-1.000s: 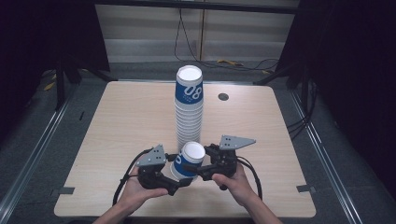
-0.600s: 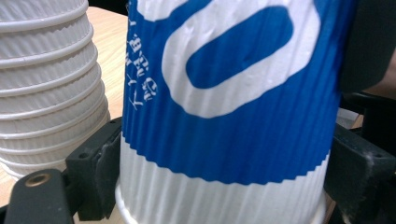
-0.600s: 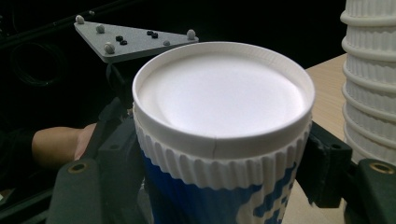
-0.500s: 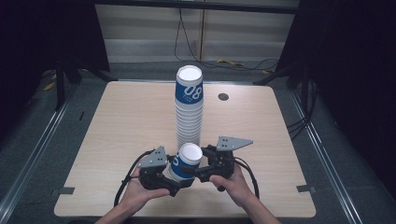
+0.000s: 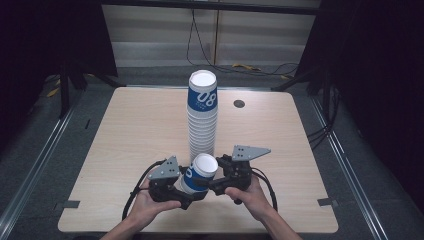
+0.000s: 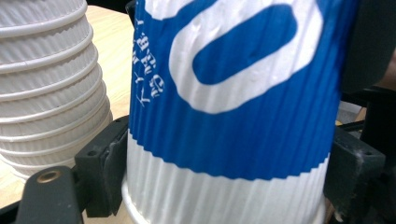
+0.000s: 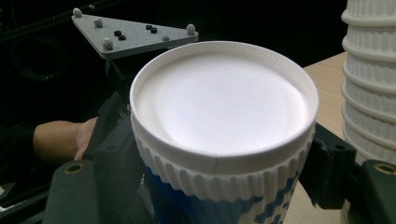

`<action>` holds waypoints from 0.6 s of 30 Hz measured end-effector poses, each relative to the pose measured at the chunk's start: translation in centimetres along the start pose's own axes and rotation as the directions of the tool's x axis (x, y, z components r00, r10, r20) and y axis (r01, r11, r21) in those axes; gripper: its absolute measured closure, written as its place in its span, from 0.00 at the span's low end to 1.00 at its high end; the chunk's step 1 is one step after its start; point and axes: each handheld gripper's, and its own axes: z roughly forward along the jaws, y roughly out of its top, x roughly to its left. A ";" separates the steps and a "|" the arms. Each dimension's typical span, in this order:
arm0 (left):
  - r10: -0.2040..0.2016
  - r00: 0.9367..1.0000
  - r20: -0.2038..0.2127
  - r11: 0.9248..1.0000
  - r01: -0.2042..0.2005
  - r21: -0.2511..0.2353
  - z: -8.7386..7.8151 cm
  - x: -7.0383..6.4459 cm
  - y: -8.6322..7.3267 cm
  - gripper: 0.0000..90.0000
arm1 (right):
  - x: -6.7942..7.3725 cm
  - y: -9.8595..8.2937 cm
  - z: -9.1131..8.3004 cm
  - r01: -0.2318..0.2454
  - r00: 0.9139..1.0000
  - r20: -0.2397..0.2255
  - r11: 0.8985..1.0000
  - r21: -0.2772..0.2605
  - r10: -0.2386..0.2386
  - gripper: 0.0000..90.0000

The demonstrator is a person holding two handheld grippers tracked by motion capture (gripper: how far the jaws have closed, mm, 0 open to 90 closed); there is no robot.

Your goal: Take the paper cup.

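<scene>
A blue-and-white ribbed paper cup (image 5: 199, 172) is held tilted near the table's front edge, its white flat end up. My left gripper (image 5: 186, 188) is shut on the cup's (image 6: 233, 93) white lower band, one jaw on each side. My right gripper (image 5: 211, 176) is shut on the same cup (image 7: 219, 107) just under its rim. The left gripper (image 6: 224, 186) and right gripper (image 7: 219, 186) face each other across it. Just behind stands a tall stack of the same cups (image 5: 202, 120), also seen as a stack (image 6: 46, 84) and a stack (image 7: 371, 70).
The wooden table (image 5: 125, 130) has a small round dark hole (image 5: 239, 104) at the back right. Metal rails run along the floor on both sides, and cables (image 5: 250, 67) lie behind the table. The left gripper's grey plate (image 7: 135, 35) shows beyond the cup.
Both grippers and the cup between them have drifted slightly to the left and toward the front edge. The stack has not moved.
</scene>
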 end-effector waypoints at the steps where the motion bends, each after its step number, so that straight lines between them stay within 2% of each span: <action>1: 0.001 1.000 0.000 1.000 -0.001 -0.002 0.1 -0.1 0.0 0.18 | 0.1 0.0 0.0 0.015 1.000 0.000 1.000 0.001 -0.015 0.29; 4: 0.001 1.000 -0.001 1.000 -0.001 0.002 0.0 -0.1 0.0 0.18 | 0.3 0.1 0.0 0.034 0.999 0.002 0.999 0.008 -0.034 0.29; 8: 0.000 1.000 0.005 1.000 0.000 0.004 0.0 0.0 0.0 0.19 | 0.0 0.1 0.0 0.007 1.000 -0.003 1.000 0.015 -0.007 0.28; 10: -0.007 1.000 0.019 0.999 0.006 0.032 0.0 0.1 0.2 0.19 | 0.1 0.1 0.0 0.007 1.000 -0.005 1.000 0.021 -0.007 0.28; 12: -0.004 1.000 0.022 0.999 0.003 0.034 0.1 0.2 0.2 0.20 | 0.1 0.2 0.1 0.009 1.000 0.000 1.000 0.027 -0.009 0.27; 18: 0.001 1.000 0.027 0.999 -0.002 0.046 0.0 0.2 0.2 0.20 | 0.0 0.5 -0.4 0.005 1.000 0.025 1.000 0.017 -0.006 0.19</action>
